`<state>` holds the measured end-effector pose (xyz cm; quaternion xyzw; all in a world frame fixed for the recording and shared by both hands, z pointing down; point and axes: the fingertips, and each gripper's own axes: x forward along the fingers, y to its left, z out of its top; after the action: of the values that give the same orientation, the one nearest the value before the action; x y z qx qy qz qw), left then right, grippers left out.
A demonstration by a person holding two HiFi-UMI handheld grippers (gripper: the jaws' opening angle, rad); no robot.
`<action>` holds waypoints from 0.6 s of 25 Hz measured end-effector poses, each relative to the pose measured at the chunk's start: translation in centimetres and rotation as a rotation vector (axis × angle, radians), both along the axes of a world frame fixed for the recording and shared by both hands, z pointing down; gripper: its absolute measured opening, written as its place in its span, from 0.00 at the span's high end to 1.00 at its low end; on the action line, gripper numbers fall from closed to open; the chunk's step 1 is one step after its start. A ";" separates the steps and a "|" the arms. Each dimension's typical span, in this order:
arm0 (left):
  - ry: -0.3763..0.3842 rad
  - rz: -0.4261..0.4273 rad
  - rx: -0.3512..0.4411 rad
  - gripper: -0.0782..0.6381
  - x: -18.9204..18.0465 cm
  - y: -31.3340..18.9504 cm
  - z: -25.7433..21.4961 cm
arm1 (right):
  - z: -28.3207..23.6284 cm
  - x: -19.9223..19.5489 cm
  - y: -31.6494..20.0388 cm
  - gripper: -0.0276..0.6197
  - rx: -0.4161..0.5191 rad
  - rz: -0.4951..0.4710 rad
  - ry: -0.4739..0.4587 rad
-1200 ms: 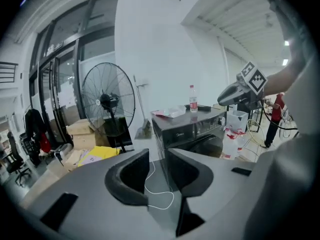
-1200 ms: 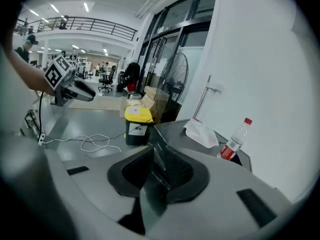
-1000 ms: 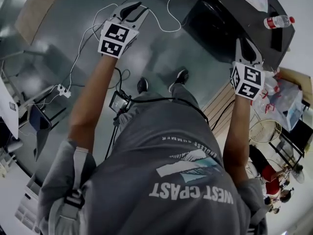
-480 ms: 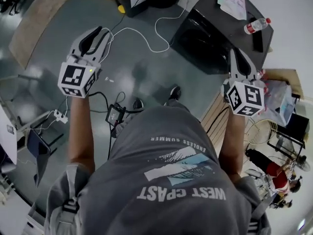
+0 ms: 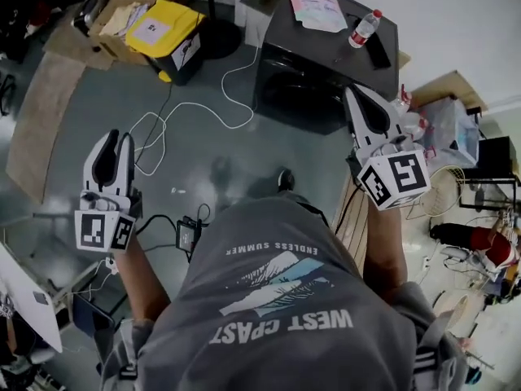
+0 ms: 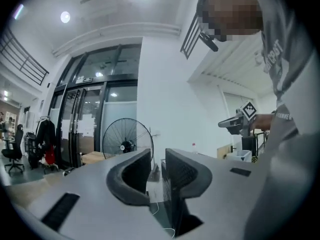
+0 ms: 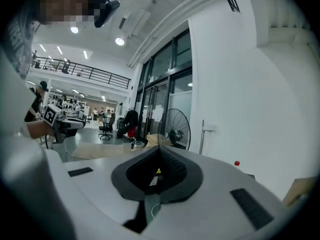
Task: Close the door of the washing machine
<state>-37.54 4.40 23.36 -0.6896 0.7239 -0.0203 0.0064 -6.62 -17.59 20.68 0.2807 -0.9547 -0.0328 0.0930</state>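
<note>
While the right gripper (image 5: 352, 93) rides with jaws pressed together and the left gripper (image 5: 112, 139) has just narrowed its own to a slim empty gap, the washing machine (image 5: 326, 51) sits below and ahead of the right one. Both hang well clear of it, and I can't tell whether the door (image 5: 293, 96) is latched, so it could be left ajar.

Dressed in a grey short-sleeved T-shirt (image 5: 277, 300) printed "WEST COAST" and "ENDLESS SUMMER" around a teal-and-white graphic, plus a dark shoe (image 5: 285, 177). Equipped with a pale grey left tool (image 5: 110, 137) and right tool (image 5: 356, 98), both lined with black ribbed pads and each backed by a white cube (image 5: 395, 179) of black square markers.
</note>
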 end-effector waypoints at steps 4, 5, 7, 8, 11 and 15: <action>-0.008 0.048 0.011 0.75 1.5 -0.4 -0.6 | -0.8 1.3 0.5 0.91 0.002 0.020 -0.021; -0.008 0.060 0.009 0.75 1.9 -0.5 -0.5 | -0.8 1.6 0.6 0.91 -0.001 0.026 -0.023; -0.005 0.081 0.000 0.75 2.4 -0.8 -0.2 | -0.6 2.0 0.7 0.91 -0.011 0.044 -0.025; -0.003 0.090 -0.005 0.75 2.6 -0.9 0.0 | -0.6 2.1 0.7 0.91 -0.018 0.054 -0.026; 0.004 0.113 -0.016 0.75 3.1 -1.3 0.5 | -0.1 2.3 0.8 0.91 -0.027 0.057 -0.026; 0.004 0.132 -0.024 0.75 3.7 -1.9 0.8 | 0.4 2.6 0.8 0.91 -0.041 0.065 -0.022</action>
<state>-33.80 2.50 24.20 -0.7360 0.6764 -0.0274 -0.0020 -4.06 -16.83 21.07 0.3101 -0.9465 -0.0069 0.0893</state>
